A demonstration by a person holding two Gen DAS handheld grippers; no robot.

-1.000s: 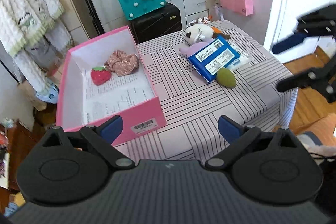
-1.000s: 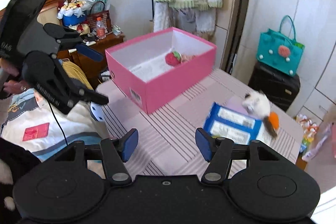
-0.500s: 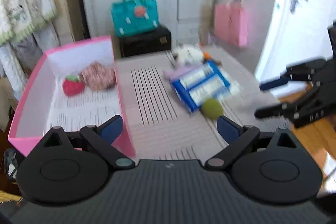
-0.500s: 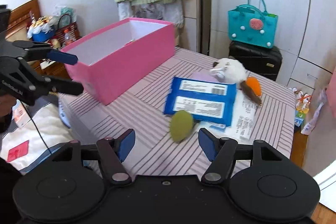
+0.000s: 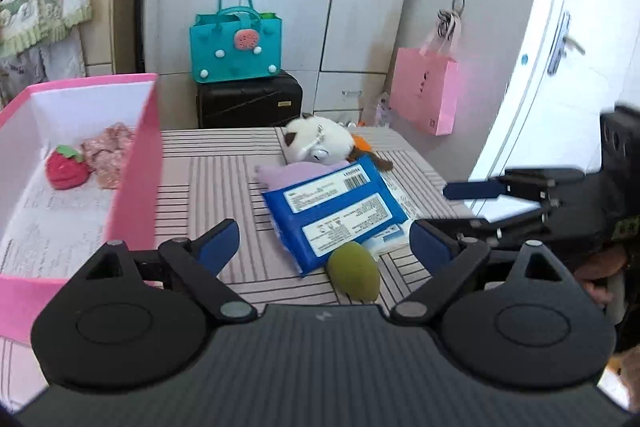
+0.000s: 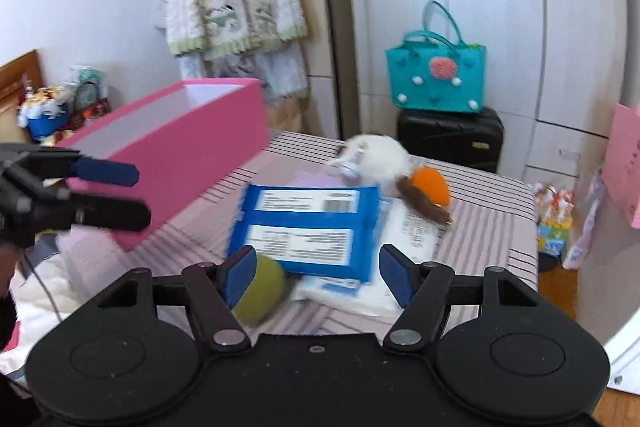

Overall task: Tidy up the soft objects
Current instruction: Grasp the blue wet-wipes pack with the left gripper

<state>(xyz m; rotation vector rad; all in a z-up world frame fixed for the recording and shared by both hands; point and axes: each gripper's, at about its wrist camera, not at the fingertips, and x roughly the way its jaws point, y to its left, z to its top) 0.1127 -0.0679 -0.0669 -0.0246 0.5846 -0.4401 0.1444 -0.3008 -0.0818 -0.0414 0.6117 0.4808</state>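
Both hand-held grippers are hanging over the near edge of the worktop (image 5: 224,183), and both are empty. Left hand-held gripper (image 5: 324,247) is closing its jaws a little, yet they are standing wide with nothing pressed between the pads; right hand-held gripper (image 6: 318,273) is released too, jaws well apart.

Green toy (image 5: 354,275) is lying at the near end of the clutter, touching the near corner of the blue pack (image 5: 332,211). In the left wrist view it is sitting just ahead of the gripper, slightly right of the midline between the fingers, its long axis running from far-left to near-right. In the right wrist view the toy (image 6: 260,289) is sitting against the left finger, partly hidden behind it, so it lies off to that gripper's left and not between the jaws.

My judgement: the left one is better lined up, needing only a small shift right and a drop onto the toy. Pink box (image 5: 136,163), already holding a strawberry (image 5: 66,169) and a cloth (image 5: 110,157), is standing to the left, on that gripper's side. Farther back, a white plush (image 5: 320,143) is lying beyond the pack.
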